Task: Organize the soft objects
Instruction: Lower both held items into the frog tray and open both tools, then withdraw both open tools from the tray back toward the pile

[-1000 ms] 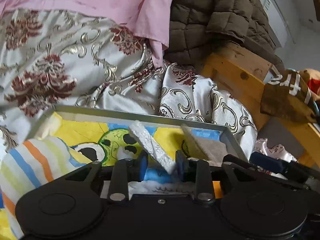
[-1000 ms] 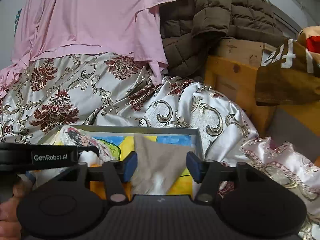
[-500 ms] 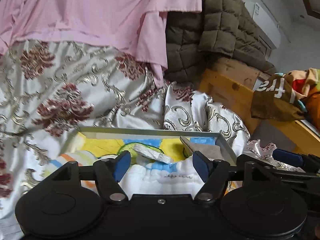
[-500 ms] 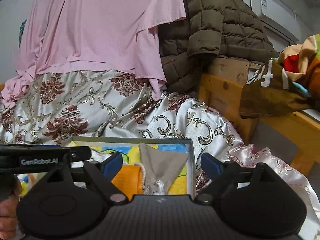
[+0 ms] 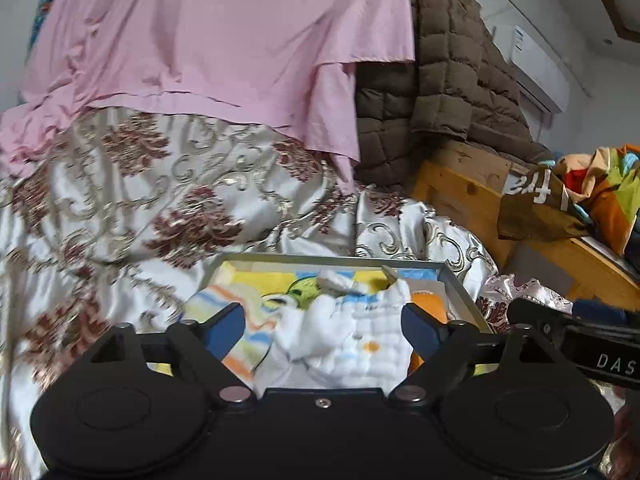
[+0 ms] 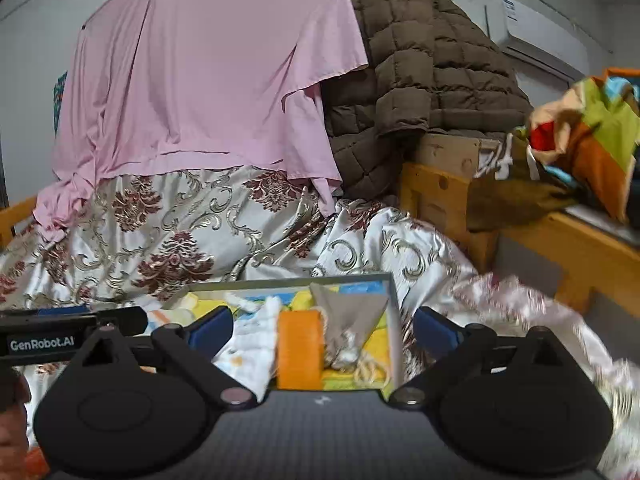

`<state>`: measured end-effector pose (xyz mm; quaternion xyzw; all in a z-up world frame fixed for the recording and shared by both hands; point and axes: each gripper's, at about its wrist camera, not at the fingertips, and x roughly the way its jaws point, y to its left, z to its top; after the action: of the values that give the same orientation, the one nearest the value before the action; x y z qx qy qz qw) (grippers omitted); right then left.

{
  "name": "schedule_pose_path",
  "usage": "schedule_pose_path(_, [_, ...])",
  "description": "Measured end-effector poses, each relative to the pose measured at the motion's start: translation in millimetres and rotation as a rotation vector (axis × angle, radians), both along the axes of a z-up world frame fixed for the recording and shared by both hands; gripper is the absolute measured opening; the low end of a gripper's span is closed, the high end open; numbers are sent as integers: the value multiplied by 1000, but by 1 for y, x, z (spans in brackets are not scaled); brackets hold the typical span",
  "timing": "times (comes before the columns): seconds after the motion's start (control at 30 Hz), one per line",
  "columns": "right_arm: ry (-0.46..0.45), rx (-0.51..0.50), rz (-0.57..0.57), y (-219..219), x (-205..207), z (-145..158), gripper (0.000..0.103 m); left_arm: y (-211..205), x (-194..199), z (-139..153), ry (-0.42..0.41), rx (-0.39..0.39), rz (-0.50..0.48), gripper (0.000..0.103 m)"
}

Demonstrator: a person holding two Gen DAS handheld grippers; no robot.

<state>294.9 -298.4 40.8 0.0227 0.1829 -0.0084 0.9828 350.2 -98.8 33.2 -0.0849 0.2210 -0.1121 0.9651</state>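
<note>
A grey tray (image 5: 332,258) with a yellow cartoon bottom lies on the floral bedspread. In it are a white quilted cloth (image 5: 352,340), a striped cloth (image 5: 240,320), a small white rolled cloth (image 5: 334,280), an orange block (image 6: 300,350) and a beige pouch (image 6: 348,316). My left gripper (image 5: 323,330) is open and empty, above the white cloth. My right gripper (image 6: 323,328) is open and empty, above the tray (image 6: 394,320) with the orange block and the pouch between its fingers.
A satin floral bedspread (image 5: 120,220) covers the bed. A pink sheet (image 5: 220,48) and a brown quilted jacket (image 6: 420,80) hang behind. A wooden bed frame (image 6: 440,196) with colourful clothes (image 6: 592,136) stands on the right.
My left gripper let go of the small white rolled cloth, opened wide and drew back and up. My right gripper opened wider and drew back too.
</note>
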Motion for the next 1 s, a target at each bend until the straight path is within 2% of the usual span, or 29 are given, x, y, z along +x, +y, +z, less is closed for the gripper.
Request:
schedule_pose_path(0.33, [-26,24,-4,35,-69,-11,102,33,-64,-3,13,19,45,96])
schedule_pose_path(0.7, [-84,43,-49,59,-135,-12,103,63,-134,-11,-31,68,81,102])
schedule_pose_path(0.83, [-72,37,-61,68,-154,-21,103,73,-155,-16,-42,99,78,102])
schedule_pose_path(1.0, [-33,15,-61,81,-172,-35,103,81,-171,-23,-32,172,20,102])
